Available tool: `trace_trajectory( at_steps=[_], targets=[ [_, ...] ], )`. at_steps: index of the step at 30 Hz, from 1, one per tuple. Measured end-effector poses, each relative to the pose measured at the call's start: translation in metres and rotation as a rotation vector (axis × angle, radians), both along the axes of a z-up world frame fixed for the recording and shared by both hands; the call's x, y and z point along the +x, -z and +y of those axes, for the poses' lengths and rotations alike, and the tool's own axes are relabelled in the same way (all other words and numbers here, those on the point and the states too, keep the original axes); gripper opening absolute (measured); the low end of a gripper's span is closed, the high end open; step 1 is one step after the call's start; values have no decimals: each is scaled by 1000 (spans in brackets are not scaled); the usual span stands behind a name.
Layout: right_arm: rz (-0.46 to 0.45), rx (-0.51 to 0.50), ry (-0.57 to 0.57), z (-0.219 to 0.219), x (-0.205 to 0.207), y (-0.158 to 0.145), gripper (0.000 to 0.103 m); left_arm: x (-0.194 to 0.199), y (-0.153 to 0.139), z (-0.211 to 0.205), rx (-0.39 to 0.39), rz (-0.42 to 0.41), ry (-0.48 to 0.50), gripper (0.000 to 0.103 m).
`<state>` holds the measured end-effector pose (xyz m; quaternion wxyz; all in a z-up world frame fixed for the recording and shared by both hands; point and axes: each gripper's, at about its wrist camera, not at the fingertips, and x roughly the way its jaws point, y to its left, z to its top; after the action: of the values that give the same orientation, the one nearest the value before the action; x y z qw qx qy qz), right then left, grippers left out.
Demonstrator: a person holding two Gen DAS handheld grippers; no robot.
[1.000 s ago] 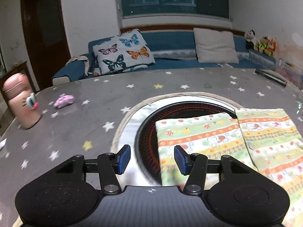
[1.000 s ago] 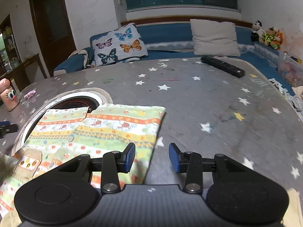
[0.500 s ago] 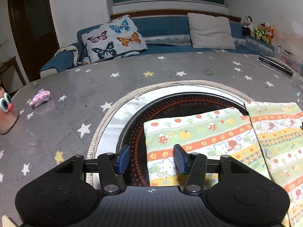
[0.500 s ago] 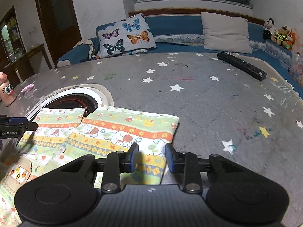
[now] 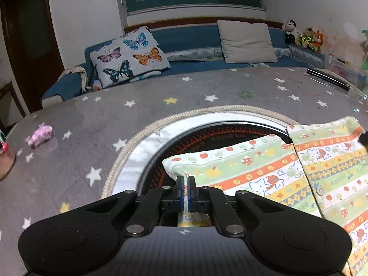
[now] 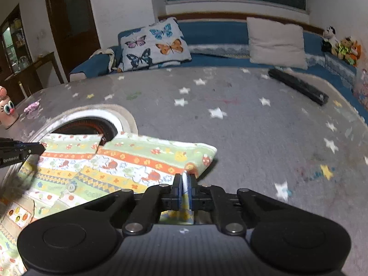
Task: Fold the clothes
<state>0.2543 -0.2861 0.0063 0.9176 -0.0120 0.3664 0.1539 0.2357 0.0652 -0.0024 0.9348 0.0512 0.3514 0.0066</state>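
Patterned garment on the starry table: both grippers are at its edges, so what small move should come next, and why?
Probably lift both corners together. The left gripper and right gripper have just closed, each pinching an edge of the patterned garment, which lies flat on the table.

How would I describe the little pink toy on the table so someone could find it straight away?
Start at the grey star-printed table cover and go to its left side, past the round rope-edged opening. The small pink toy lies there alone on the fabric. Unlike the taller pink cartoon-eyed cup nearby, it is low, pale lilac-pink and lies flat.
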Motion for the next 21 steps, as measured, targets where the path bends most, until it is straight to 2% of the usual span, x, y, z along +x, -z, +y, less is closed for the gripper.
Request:
trace_trajectory(
  at_steps=[6, 9, 12, 14, 15, 16, 17, 18, 21],
  targets=[
    [-66, -19, -26, 15, 27, -11, 3, 26, -5, 8, 14, -26, -36, 3],
    [-30, -44, -30, 21, 46, -1, 8, 36, 1, 10, 19, -4, -47, 3],
    [-21, -85, -34, 24, 46, 5, 10, 28, 1, 11, 31, -6, -31, 8],
    [-28, -76, -47, 22, 34, 1, 14, 18, 0, 12, 39, -13, -19, 11],
    [-32, -72, -57, 21, 26, -2, 24, 10, -2, 14, 37, -14, -20, 13],
    [-37, -67, -67, 21, 18, -4, 28, 3, -3, 16, 33, -16, -21, 16],
    [-38, -69, -82, 21, 7, -6, 28, -8, -6, 19, 21, -22, -28, 19],
    [-39, -72, -97, 21, -4, -7, 28, -18, -9, 23, 10, -29, -37, 27],
    [-44, -79, -130, 19, -38, -10, 31, -54, -17, 35, -4, -59, -77, 36]
  ],
)
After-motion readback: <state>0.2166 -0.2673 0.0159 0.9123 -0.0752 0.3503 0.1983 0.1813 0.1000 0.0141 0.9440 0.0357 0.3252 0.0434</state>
